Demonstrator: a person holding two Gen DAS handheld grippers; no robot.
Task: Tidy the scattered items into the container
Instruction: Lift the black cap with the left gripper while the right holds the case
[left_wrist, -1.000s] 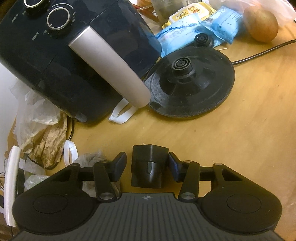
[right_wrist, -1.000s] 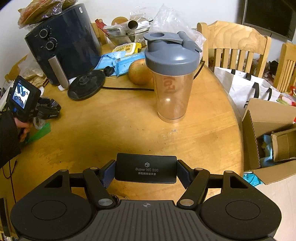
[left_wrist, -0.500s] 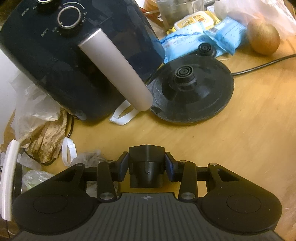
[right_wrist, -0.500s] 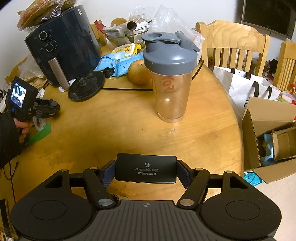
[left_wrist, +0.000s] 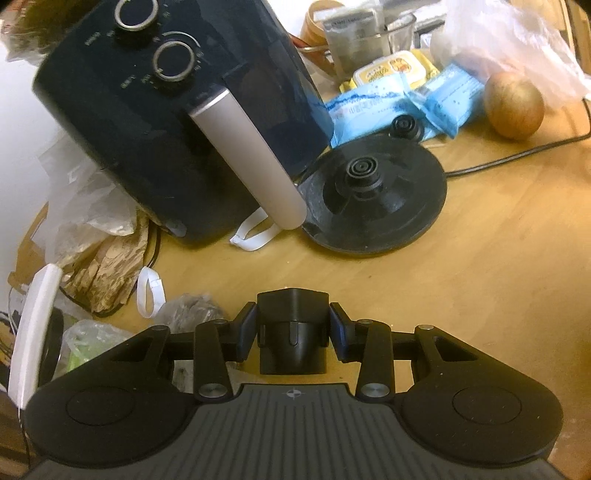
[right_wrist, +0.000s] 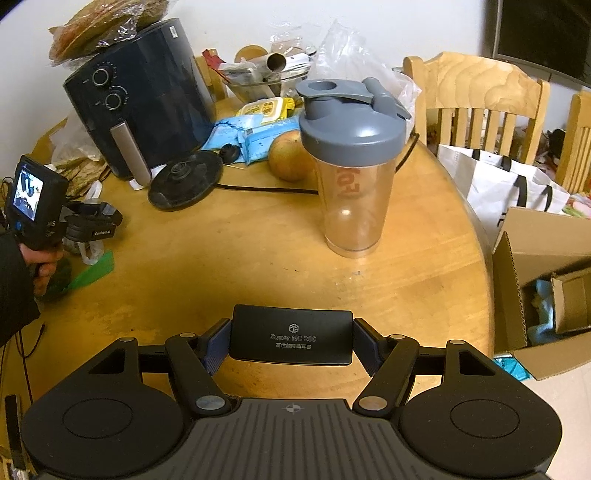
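At the table's left edge, your left gripper (left_wrist: 293, 330) is clamped on a small black plastic adapter-like block (left_wrist: 291, 332), pads pressed to both its sides, clear of the round wooden table (left_wrist: 461, 277). Carry it level; the block looks smooth and tapers, so a tilt could let it slip. Just ahead stand the dark navy air fryer with the silver handle (left_wrist: 177, 122) and the round black kettle base (left_wrist: 373, 199), so swing wide of both. In the middle, mind the clear shaker bottle with the grey lid (right_wrist: 351, 166), which looks tall and easily knocked. Nearest you, your right gripper (right_wrist: 291, 341) grips a flat black rectangular case with white lettering (right_wrist: 291, 338) across its width. The open brown cardboard box (right_wrist: 546, 295), likely the container, sits off the table's right edge, below its top; take the right load there first, then the left.
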